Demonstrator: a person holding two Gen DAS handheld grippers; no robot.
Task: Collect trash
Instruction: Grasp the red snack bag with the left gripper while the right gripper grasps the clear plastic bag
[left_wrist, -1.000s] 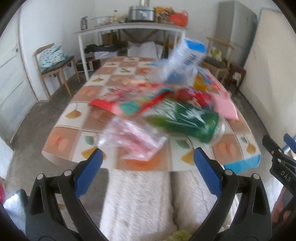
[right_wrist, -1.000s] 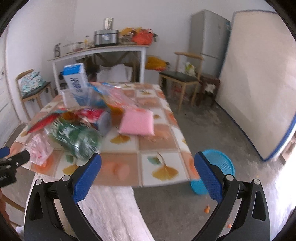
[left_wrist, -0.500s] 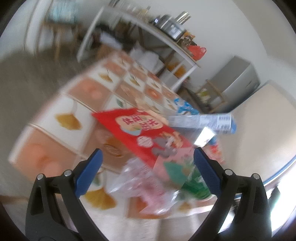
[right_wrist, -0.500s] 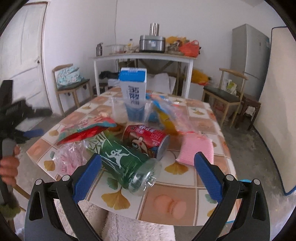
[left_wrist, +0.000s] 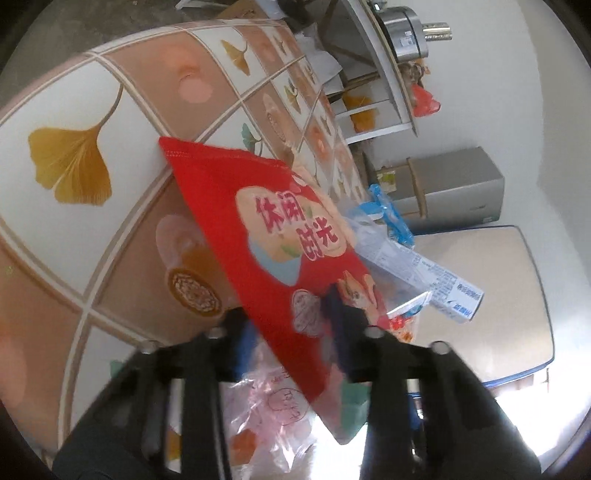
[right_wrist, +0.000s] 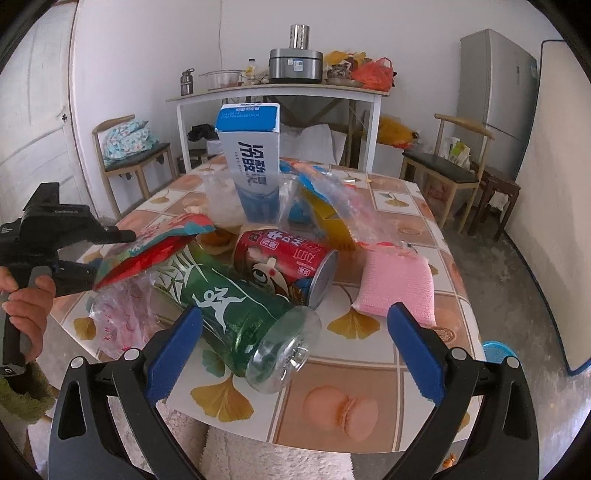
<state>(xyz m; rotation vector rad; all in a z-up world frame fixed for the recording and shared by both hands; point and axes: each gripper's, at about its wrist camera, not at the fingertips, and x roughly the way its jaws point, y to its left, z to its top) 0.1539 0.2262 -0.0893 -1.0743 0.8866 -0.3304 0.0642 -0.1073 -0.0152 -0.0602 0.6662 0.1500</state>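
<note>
Left-wrist blur: left gripper seemingly pinches red wrapper.

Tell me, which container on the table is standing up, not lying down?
The blue-and-white milk carton stands upright at the back. The green bottle and the red can both lie on their sides.

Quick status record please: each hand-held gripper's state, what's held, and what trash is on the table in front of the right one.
left hand-held gripper: closed on the red snack bag
right hand-held gripper: open, holding nothing, aimed at the green bottle
green bottle: on its side
red can: on its side, behind the bottle
milk carton: upright, further back
pink sponge: flat, to the right of the can
clear pink-printed bag: under the snack bag
table: ginkgo-leaf cloth
</note>
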